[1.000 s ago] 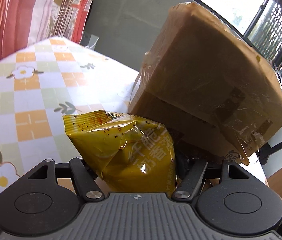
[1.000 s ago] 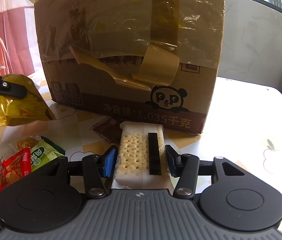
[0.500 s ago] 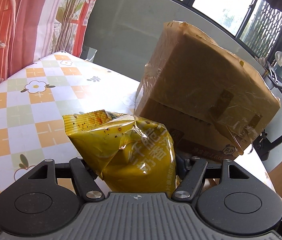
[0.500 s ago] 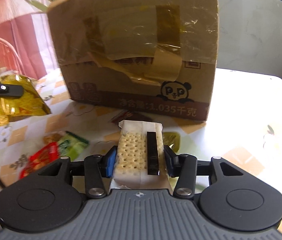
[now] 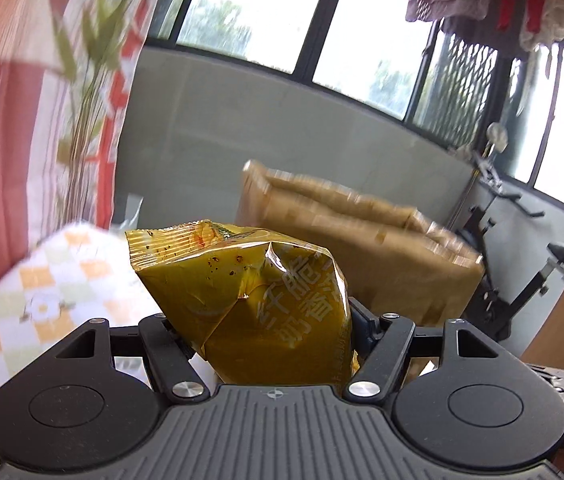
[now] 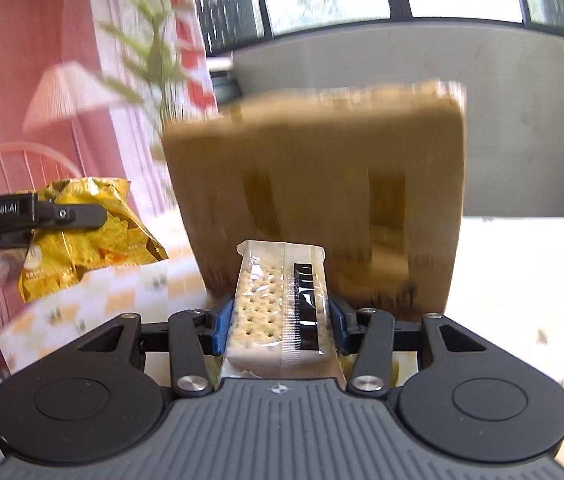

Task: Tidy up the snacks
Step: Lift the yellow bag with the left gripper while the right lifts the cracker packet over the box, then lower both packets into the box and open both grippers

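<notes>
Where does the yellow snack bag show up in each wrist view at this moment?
Left wrist: the yellow snack bag fills the lower centre, clamped in the left gripper.
Right wrist: the same bag sits at the left edge, mid-height, held by the left gripper.
Shared landmark: the cardboard box, standing behind the bag in both views.

Both wrist views look forward, raised above the table, sharing the cardboard box point(image 5: 362, 248) point(image 6: 322, 184).

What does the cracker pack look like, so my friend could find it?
Find the big brown cardboard box on the checked table. In front of it, the right gripper pinches the cracker pack: clear wrapper, pale dotted crackers, black stripe, unlike the crinkly yellow bag.
</notes>
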`<action>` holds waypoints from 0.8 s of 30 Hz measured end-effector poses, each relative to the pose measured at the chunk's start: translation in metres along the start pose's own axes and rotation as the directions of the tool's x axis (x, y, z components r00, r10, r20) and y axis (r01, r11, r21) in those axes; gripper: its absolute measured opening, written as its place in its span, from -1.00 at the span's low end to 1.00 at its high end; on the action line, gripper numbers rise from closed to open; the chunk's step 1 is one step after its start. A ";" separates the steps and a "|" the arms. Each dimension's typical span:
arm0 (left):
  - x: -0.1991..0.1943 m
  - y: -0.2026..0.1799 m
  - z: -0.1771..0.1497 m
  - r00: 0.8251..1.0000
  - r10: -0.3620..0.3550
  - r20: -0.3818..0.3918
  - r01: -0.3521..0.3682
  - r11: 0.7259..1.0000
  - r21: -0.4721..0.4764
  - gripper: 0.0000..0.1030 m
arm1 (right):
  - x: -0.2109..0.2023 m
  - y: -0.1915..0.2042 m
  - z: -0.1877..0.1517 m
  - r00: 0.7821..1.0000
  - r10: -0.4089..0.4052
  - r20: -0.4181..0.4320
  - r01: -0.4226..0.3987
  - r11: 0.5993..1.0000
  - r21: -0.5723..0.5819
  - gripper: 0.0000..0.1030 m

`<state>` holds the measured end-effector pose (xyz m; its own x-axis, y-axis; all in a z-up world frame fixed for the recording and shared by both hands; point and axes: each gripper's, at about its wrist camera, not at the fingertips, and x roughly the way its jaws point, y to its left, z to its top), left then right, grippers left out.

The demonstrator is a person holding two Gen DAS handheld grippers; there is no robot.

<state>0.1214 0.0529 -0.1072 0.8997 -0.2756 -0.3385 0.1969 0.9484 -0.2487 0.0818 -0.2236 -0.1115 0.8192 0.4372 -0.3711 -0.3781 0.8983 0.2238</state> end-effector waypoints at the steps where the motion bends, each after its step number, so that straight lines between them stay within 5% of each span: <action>1: -0.002 -0.003 0.008 1.000 -0.011 0.023 0.011 1.000 0.005 0.40 | -0.003 0.003 0.007 1.000 0.012 0.020 -0.012 1.000 -0.002 -0.05; 7: 0.002 -0.024 0.046 0.993 -0.042 0.108 0.033 0.996 0.080 0.40 | -0.008 0.008 0.055 0.992 0.045 0.119 -0.040 0.998 -0.045 -0.05; 14: 0.028 -0.049 0.085 0.982 -0.073 0.172 0.050 0.990 0.130 0.40 | 0.010 -0.026 0.110 0.982 -0.032 0.184 0.041 0.998 -0.049 -0.05; 24: 0.123 -0.090 0.107 0.994 -0.062 0.093 0.043 0.980 0.195 0.40 | 0.072 -0.079 0.140 0.975 -0.170 0.142 0.166 0.985 0.037 -0.05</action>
<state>0.2563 -0.0493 -0.0291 0.9181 -0.3180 -0.2364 0.3073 0.9481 -0.0817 0.2310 -0.2690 -0.0299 0.9244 0.2677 -0.2717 -0.2204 0.9563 0.1922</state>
